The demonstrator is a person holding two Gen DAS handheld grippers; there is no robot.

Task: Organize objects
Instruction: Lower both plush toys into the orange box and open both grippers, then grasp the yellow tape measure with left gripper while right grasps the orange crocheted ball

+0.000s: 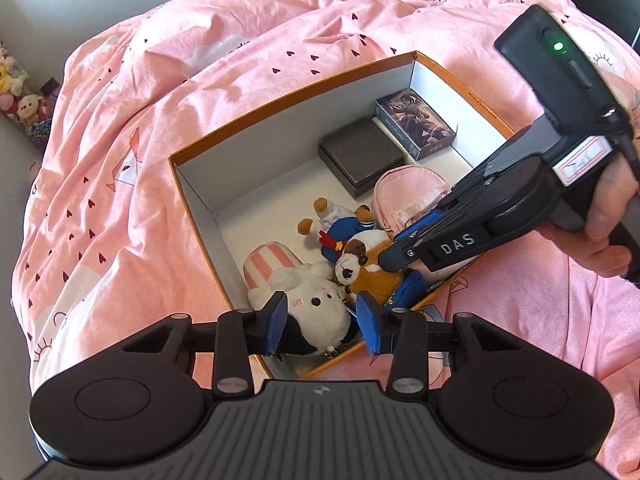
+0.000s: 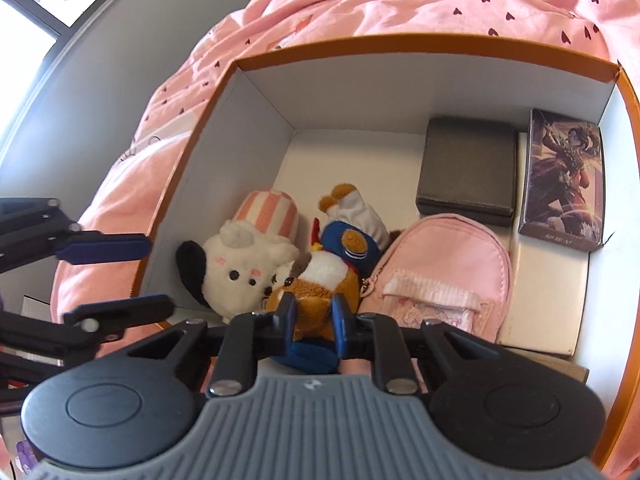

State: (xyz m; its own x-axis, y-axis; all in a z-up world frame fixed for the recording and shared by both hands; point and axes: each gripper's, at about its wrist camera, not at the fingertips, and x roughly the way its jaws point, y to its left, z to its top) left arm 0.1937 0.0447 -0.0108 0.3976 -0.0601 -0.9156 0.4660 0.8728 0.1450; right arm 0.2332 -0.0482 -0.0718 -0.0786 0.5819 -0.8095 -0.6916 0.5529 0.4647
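Orange box (image 2: 420,46) on pink duvet (image 1: 160,100): I am seeing my right gripper (image 2: 314,320) pinching narrowly on the brown dog plush (image 2: 316,292) lying beside the white plush (image 2: 236,276); my left gripper (image 1: 322,322) is hanging half-open, empty, above that white plush at the box's near edge

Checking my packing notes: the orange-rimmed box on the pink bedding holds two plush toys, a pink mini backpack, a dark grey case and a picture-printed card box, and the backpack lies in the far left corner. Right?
Not quite. The pink mini backpack lies near the right side, in front of the dark grey case, not in the far left corner, as the right wrist view shows. The rest stands.
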